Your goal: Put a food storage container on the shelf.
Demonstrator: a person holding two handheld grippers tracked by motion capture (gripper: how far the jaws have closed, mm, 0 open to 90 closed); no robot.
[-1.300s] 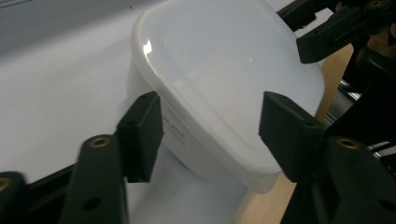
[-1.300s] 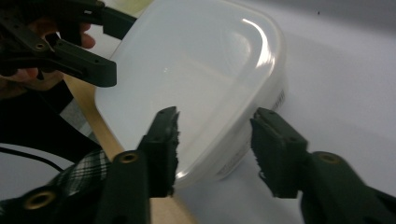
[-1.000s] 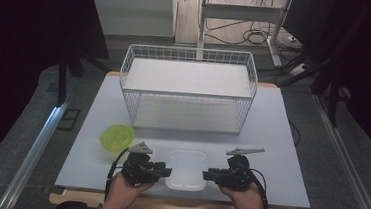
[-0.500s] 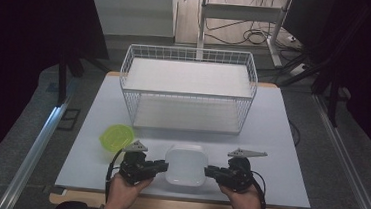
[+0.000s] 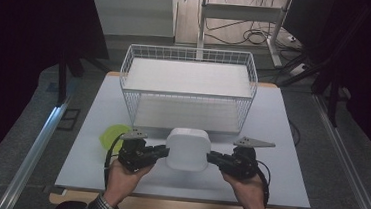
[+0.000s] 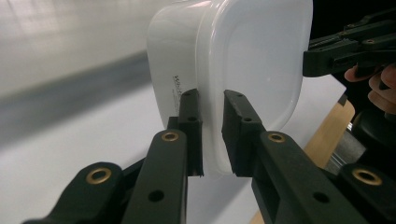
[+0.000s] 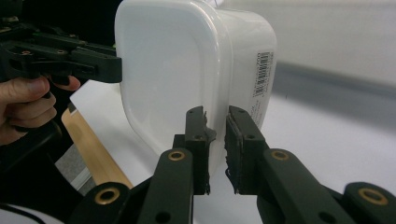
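Note:
A white plastic container with rounded corners hangs above the front of the table, held up between both grippers. My left gripper has just been closing and is shut on the container's left rim. In the left gripper view its jaws pinch the edge of the container, with the right gripper on the far side. My right gripper has likewise just been closing and is shut on the right rim. The right gripper view shows its jaws clamped on the container, a barcode label on its side.
A white wire basket stands on the table just beyond the container. A yellow-green round dish lies to the left of my left hand. The table's wooden front edge runs below the hands.
Both hands have risen with the white container gripped between them. It has come up off the table and now overlaps the basket's front edge in the high view.

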